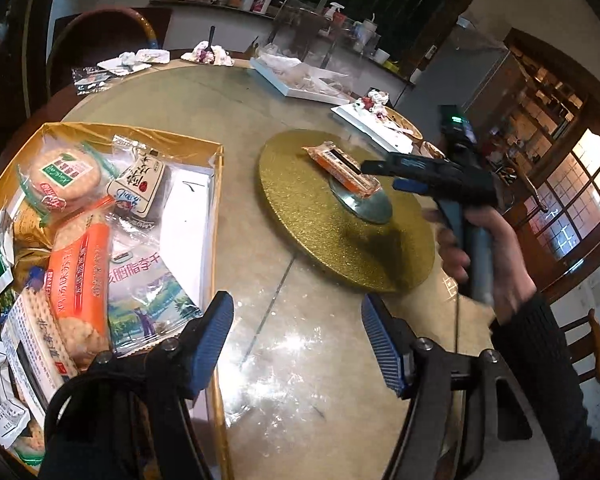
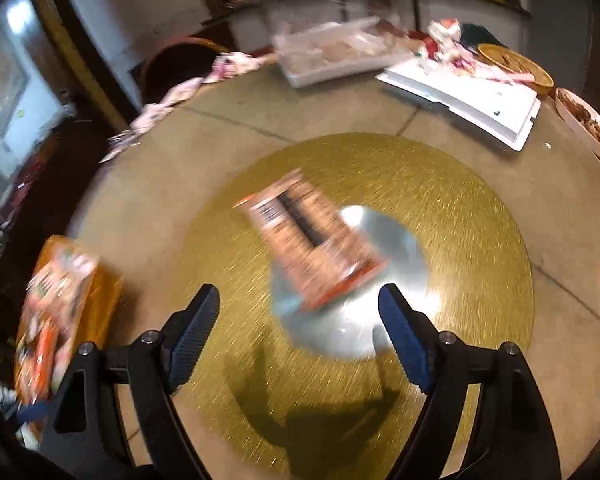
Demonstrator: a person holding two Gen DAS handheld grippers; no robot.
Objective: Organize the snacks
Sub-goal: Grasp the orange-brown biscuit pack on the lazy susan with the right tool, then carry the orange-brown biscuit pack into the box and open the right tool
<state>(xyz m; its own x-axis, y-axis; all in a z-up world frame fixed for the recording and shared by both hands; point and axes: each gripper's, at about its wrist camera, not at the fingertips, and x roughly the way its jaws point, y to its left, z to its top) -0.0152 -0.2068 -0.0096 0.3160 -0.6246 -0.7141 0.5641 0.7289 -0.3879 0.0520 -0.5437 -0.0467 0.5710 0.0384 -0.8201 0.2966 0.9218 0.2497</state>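
An orange snack packet (image 1: 342, 168) lies on the silver centre of a round gold board (image 1: 340, 216); it also shows blurred in the right wrist view (image 2: 312, 240). A gold box (image 1: 216, 184) at the left holds several snack packets, among them an orange cracker pack (image 1: 80, 280). My left gripper (image 1: 298, 324) is open and empty over the table between box and board. My right gripper (image 2: 300, 308) is open and empty, just short of the orange packet; in the left wrist view it (image 1: 376, 176) hovers at the packet's right end.
The round table (image 1: 300, 360) carries a white tray (image 1: 300, 84) with wrappers, a white board with cake remains (image 2: 460, 84), small plates and a bowl (image 2: 588, 128) along its far edge. A chair (image 1: 588, 344) stands at the right. The gold box appears blurred at the left (image 2: 60, 280).
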